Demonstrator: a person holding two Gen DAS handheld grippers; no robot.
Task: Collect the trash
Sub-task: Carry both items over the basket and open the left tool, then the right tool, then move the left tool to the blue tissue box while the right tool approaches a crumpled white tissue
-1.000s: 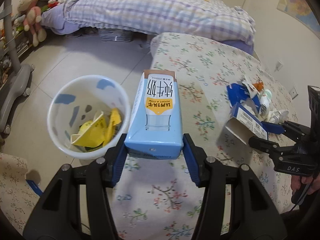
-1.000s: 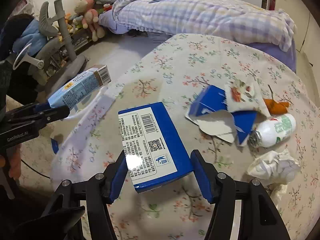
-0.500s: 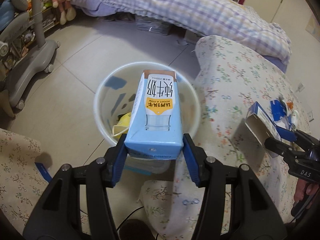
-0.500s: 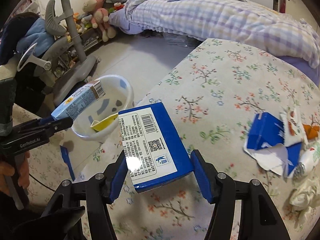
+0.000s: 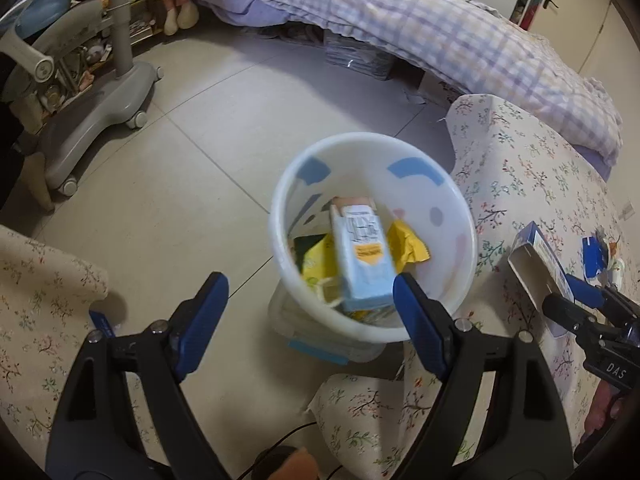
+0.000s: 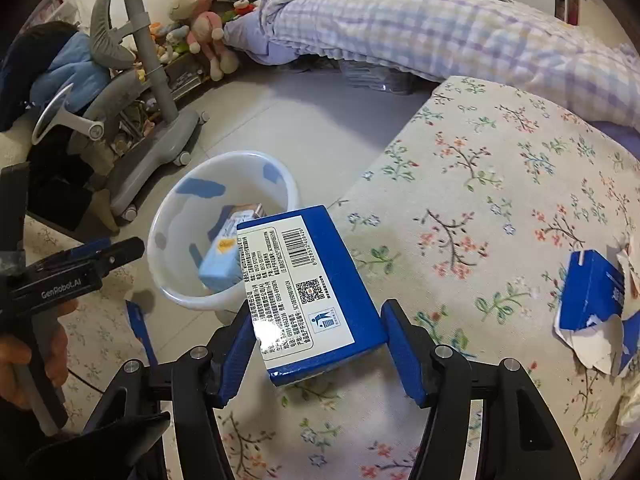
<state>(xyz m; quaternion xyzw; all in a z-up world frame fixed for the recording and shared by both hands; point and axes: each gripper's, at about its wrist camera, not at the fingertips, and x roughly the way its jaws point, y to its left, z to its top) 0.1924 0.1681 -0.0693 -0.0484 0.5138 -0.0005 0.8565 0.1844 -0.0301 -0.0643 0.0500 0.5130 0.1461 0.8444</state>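
Note:
My left gripper (image 5: 308,300) is open and empty above the near rim of the white trash bin (image 5: 376,148). The light blue milk carton (image 5: 362,258) sits inside the bin, blurred, over yellow wrappers (image 5: 408,246). My right gripper (image 6: 318,338) is shut on a dark blue box (image 6: 308,284) and holds it over the floral tablecloth's edge, right of the bin (image 6: 192,300). The carton also shows in the right wrist view (image 6: 222,258). The right gripper with its box appears in the left wrist view (image 5: 538,260). The left gripper shows at the left of the right wrist view (image 6: 104,250).
A torn blue box (image 6: 592,292) and crumpled paper lie on the floral table (image 6: 500,184) at the right. A grey wheeled stand (image 5: 100,100) is on the tiled floor to the left. A bed with a checked cover (image 5: 440,32) is behind. Floral fabric (image 5: 36,300) is at the lower left.
My left gripper opened and let go of the milk carton, which dropped into the bin. My right gripper moved with the blue box toward the bin side of the table.

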